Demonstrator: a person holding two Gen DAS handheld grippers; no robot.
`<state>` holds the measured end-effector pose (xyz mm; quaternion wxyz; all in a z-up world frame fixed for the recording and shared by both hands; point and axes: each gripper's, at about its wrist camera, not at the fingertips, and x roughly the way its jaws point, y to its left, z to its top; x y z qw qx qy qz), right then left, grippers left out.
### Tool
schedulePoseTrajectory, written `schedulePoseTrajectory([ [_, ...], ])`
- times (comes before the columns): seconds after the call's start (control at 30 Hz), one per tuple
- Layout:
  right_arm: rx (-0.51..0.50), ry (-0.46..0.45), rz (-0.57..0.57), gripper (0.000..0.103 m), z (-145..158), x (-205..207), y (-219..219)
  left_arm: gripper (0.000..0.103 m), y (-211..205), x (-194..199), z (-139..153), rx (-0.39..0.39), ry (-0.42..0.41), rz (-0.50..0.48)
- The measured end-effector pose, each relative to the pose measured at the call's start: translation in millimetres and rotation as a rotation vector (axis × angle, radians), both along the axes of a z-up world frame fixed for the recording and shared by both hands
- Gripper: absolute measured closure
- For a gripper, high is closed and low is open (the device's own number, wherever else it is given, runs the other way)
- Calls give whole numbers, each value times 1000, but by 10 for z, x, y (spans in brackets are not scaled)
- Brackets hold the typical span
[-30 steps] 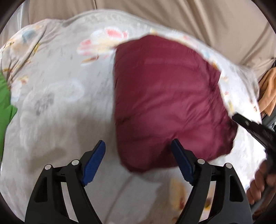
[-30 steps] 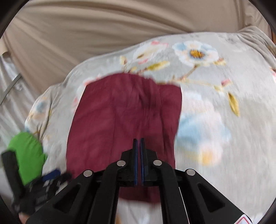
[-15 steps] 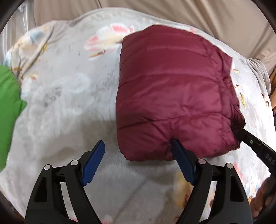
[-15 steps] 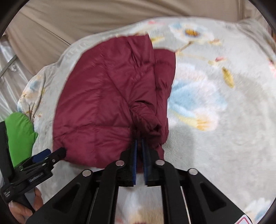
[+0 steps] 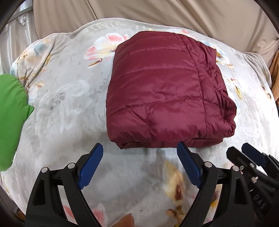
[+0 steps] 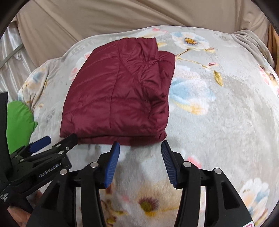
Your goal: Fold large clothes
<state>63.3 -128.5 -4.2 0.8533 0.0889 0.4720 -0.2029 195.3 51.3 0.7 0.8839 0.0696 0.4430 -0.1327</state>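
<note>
I count two grippers, one folded jacket, one green cloth and one flowered blanket under all of it.

My left gripper (image 5: 139,155) has its jaws spread wide and opening — nothing sits between the blue pads (image 5: 90,167), only bare blanket. My right gripper (image 6: 140,153) is about half spread, its jaws opening too, with nothing caught between them; the pads (image 6: 112,163) stand just short of the jacket's near edge and press on nothing. So both are released.

Taking the maroon puffer jacket (image 5: 162,94) as my landmark: it lies folded into a thick rectangle on the blanket (image 5: 66,108), quilted side up, with a looser bunched fold along its right side. Both grippers point steeply down at the blanket just on the near side of the jacket, side by side — the left one off its near left corner, the right one off its near right corner. In the left wrist view the right gripper shows at the lower right (image 5: 244,153); in the right wrist view the left one shows at the lower left (image 6: 57,141), its tip close to the jacket's near left corner.

A fingertip (image 5: 128,220) shows at the bottom edge beneath the left gripper.

The green cloth (image 5: 10,118) lies well to the left of the jacket, at the blanket's edge. Beyond the jacket hangs a beige fabric backdrop (image 6: 122,15).
</note>
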Motion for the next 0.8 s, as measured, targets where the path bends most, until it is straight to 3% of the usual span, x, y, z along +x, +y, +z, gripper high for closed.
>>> schedulePoseTrajectory([
  [0.8,-41,73,-42,50,-301,-70,144,20,14,-92,-309,33,15,49],
])
